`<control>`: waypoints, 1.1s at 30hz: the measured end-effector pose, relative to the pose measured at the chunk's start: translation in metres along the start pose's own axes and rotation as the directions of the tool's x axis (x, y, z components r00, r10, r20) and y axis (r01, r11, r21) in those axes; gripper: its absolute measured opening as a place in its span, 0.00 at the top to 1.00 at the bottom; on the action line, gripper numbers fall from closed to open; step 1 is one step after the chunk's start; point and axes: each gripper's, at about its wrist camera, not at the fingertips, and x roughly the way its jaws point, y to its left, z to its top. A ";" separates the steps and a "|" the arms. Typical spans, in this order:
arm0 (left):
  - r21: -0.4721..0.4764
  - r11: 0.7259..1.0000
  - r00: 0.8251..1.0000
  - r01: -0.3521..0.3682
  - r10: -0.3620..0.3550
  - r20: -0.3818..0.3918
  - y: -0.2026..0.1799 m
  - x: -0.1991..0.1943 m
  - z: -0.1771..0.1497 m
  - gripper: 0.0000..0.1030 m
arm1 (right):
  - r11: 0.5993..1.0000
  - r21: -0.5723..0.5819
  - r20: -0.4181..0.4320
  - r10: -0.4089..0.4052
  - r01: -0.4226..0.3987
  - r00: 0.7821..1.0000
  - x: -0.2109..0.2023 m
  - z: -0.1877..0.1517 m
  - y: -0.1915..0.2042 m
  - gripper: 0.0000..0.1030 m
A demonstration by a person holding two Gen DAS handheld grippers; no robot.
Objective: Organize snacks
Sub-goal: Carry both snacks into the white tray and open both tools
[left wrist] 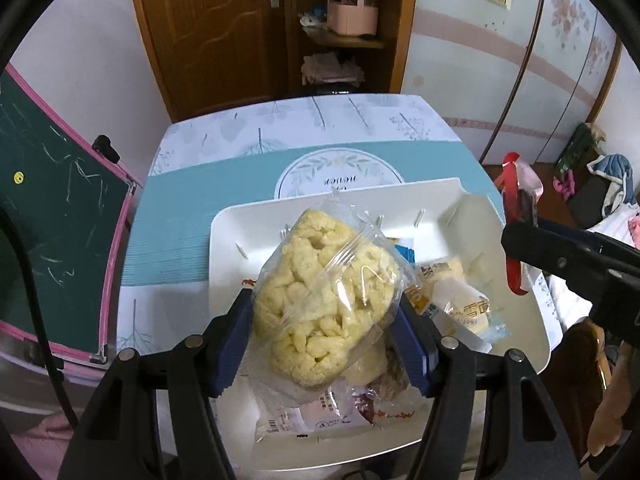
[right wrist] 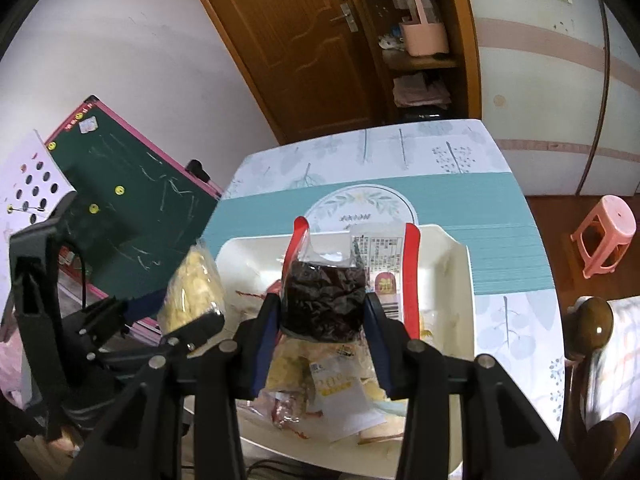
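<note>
Both tools clench bags, puffs (left wrist: 324, 300) left, dates (right wrist: 324, 304) right, above tray rim (left wrist: 224, 216).

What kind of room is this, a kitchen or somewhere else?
Probably a room in someone's home, not a kitchen. There is a child's chalkboard easel, a pink plastic stool on a wooden floor, and a wooden door beside a shelf with a pink basket.

Green chalkboard (left wrist: 60, 216), wooden door (left wrist: 208, 28), pink stool (right wrist: 604, 234).
</note>
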 end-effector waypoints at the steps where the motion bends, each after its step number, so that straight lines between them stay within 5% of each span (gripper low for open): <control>1: 0.004 1.000 1.000 -0.004 0.004 0.000 -0.001 0.002 0.000 0.37 | 1.000 0.002 -0.004 -0.003 0.003 1.000 0.002 0.000 -0.001 0.59; 12: -0.009 1.000 1.000 -0.016 0.016 0.002 -0.003 0.010 0.006 0.31 | 0.998 -0.020 0.002 -0.056 0.056 0.998 0.010 0.001 0.003 0.57; 16: -0.020 1.000 0.999 0.012 -0.012 0.037 -0.001 0.003 0.008 0.02 | 0.999 -0.019 0.002 -0.042 0.042 0.999 0.011 0.000 0.005 0.56; 33: -0.044 0.999 0.999 0.028 -0.026 0.041 0.000 -0.008 0.012 0.01 | 0.999 -0.017 0.036 -0.041 0.042 0.999 -0.001 0.001 0.021 0.55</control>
